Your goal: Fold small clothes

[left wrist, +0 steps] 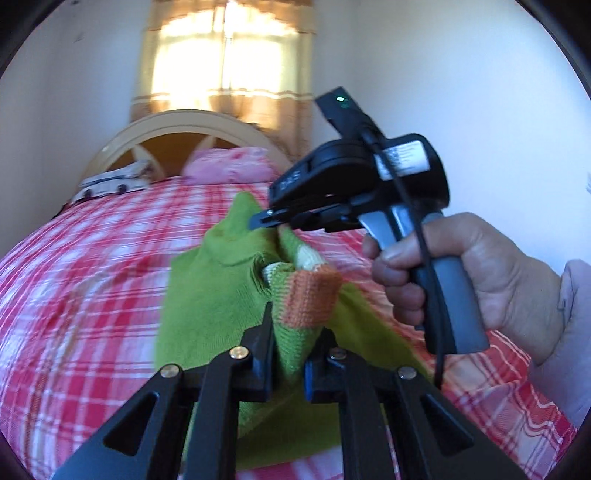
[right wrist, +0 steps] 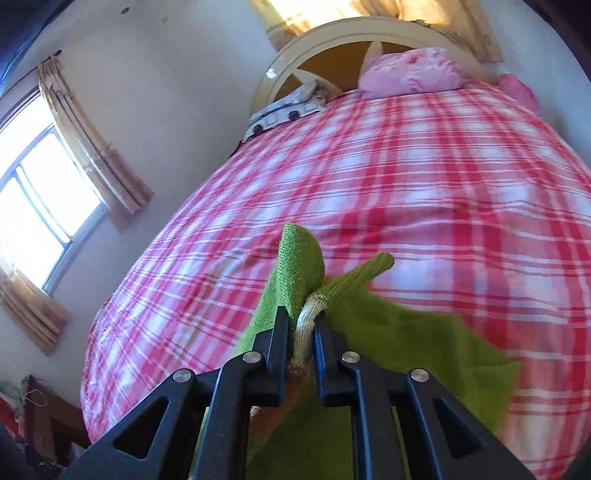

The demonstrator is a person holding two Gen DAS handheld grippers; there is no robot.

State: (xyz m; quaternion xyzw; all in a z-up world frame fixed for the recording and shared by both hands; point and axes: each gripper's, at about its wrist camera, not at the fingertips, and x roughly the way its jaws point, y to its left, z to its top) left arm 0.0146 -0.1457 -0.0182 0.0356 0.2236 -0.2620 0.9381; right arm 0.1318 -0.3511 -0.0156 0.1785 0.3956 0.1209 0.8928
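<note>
Left wrist: green sweater (left wrist: 221, 295) pinched in left tool (left wrist: 293, 325) (lifted off bed (left wrist: 74, 277)).

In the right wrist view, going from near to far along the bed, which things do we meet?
Right gripper shut on the green knitted garment → pink checked bedcover → pink pillow → cream headboard.

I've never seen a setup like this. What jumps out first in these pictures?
A bright green knitted garment with orange and cream stripes, lifted above a bed with a red-and-white checked cover. Both the left hand-held gripper and the right hand-held gripper are pinching it. Behind lie a pink pillow and a curved headboard.
</note>
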